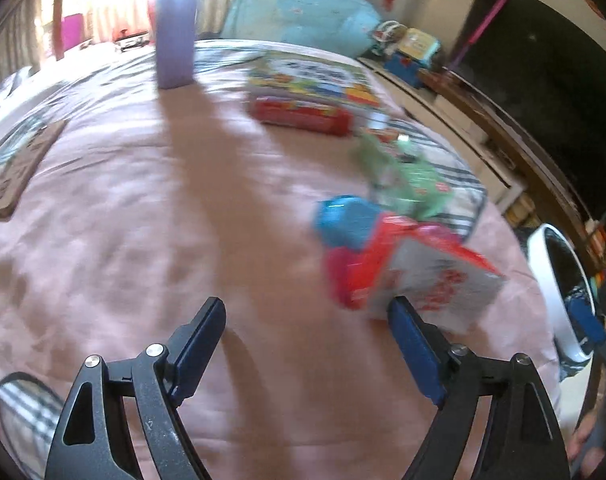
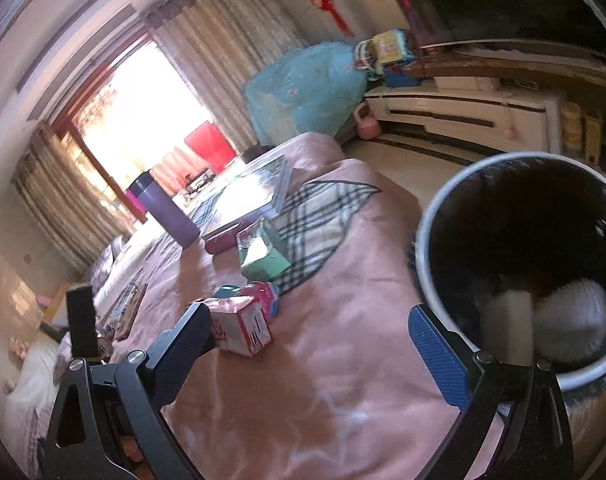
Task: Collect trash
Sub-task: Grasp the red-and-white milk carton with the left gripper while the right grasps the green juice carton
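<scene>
The left gripper (image 1: 307, 316) hangs with jaws wide and empty above a pink bedspread (image 1: 143, 220); the right gripper (image 2: 307, 328) is equally wide, holding nothing. A red-and-white carton (image 1: 435, 280) lies near the bed's edge beside the white-rimmed trash bin (image 2: 443, 208), among crumpled wrappers (image 1: 403, 176).

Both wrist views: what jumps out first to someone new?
The litter on the pink bedspread: a red and white carton just ahead of the open left gripper, with a green box behind it. In the right wrist view, a white-rimmed bin beside the bed, already holding white trash, fills the right side past the open right gripper. A purple bottle stands upright farther back.
</scene>
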A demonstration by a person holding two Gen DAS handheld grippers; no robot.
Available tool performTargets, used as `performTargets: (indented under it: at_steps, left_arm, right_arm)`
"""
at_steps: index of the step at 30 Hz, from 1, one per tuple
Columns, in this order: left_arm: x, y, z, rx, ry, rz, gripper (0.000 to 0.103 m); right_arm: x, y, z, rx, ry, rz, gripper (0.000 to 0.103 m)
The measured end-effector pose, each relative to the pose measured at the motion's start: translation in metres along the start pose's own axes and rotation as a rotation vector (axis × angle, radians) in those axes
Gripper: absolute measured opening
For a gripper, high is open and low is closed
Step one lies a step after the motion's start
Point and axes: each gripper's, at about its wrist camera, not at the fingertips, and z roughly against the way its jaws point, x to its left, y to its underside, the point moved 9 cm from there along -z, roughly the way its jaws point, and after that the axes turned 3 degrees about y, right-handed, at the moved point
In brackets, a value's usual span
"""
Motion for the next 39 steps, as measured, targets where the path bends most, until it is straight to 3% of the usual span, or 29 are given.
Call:
performTargets:
  at_steps: [5,7,11,14,17,18,22,28,32,35,39]
  left_arm:
    - [0.03,0.006,0.011,0.013,0.031,0.044,0.082]
    - [0.033,0.008,0.016,0.016,0.046,0.046,0.083]
    - [0.031,0.019,0.022,0.036,0.093,0.046,0.083]
    - [0.028,0.025,0.026,0.046,0.103,0.025,0.083]
    - [0.026,0.028,0.026,0.051,0.112,0.011,0.083]
    - [0.027,0.028,0.029,0.051,0.117,0.011,0.083]
    - [0.021,0.031,0.03,0.058,0.15,0.01,0.083]
    - [0.004,0.047,0.036,0.076,0.205,-0.004,0.083]
    - [-0.004,0.053,0.043,0.084,0.246,-0.013,0.083]
    - [0.001,0.054,0.047,0.082,0.246,-0.008,0.083]
    - [-0.003,0.054,0.05,0.087,0.28,0.015,0.083]
  right_arm:
    - [0.023,-0.009,-0.046,0.08,-0.044,0.068,0.097]
    - [0.029,-0.013,-0.072,0.122,-0.053,0.073,0.086]
    - [0.037,-0.022,-0.123,0.21,-0.077,0.051,0.081]
    - [0.048,-0.021,-0.154,0.253,-0.045,0.108,0.078]
    - [0.058,-0.015,-0.164,0.258,-0.017,0.189,0.067]
    - [0.062,-0.014,-0.162,0.254,-0.018,0.215,0.057]
    - [0.064,-0.002,-0.147,0.262,-0.002,0.253,0.056]
    - [0.042,0.026,-0.099,0.251,0.037,0.154,0.056]
    - [0.051,0.057,-0.071,0.263,-0.059,0.037,0.056]
    - [0.051,0.058,-0.055,0.232,-0.076,0.008,0.054]
    - [0.031,0.052,-0.036,0.188,-0.013,0.028,0.054]
